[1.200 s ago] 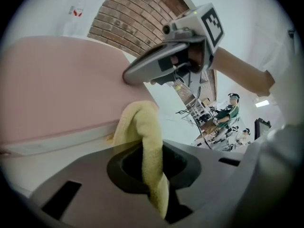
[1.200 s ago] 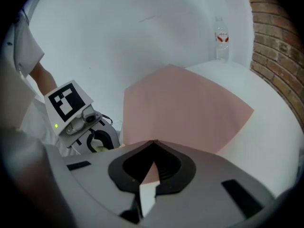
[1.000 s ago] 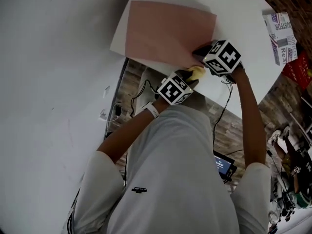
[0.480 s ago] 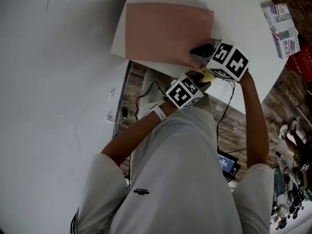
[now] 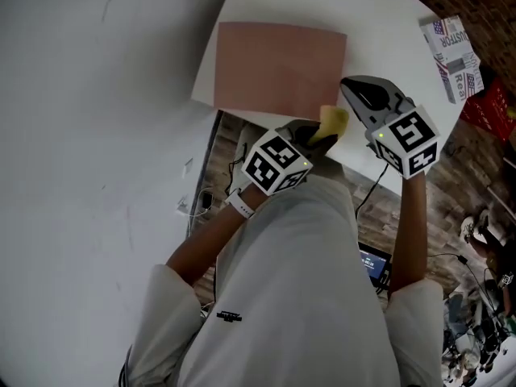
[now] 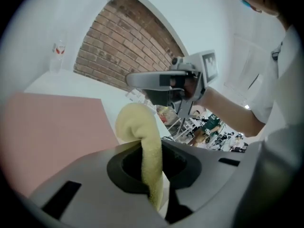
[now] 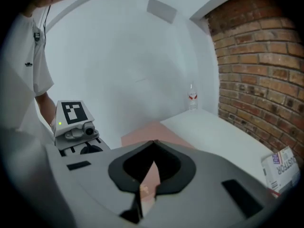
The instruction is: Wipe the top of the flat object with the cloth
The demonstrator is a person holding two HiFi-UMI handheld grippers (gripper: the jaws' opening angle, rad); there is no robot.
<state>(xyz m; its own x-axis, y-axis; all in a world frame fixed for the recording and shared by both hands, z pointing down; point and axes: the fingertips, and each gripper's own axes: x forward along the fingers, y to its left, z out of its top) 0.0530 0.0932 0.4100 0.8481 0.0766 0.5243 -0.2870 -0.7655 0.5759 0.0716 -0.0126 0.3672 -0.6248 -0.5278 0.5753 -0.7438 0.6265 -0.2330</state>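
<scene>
Left tongs (image 5: 316, 133) clamped on yellow cloth (image 5: 332, 121); right tongs (image 5: 353, 87) pinched shut, nothing between the tips.

Cloth bunched above the left jaws and trailing down between them, at the lower right corner of the pink flat sheet (image 5: 278, 67); contact with the sheet unclear. Right tongs just right of the cloth, over the white table (image 5: 387, 22), close to the sheet's right edge. Sheet flat on the table, upper middle of the head view. Printed box (image 5: 455, 51) at upper right, near the table's edge. Small bottle (image 7: 192, 99) at centre right of the right gripper view, beside the brick wall (image 7: 256, 56).
</scene>
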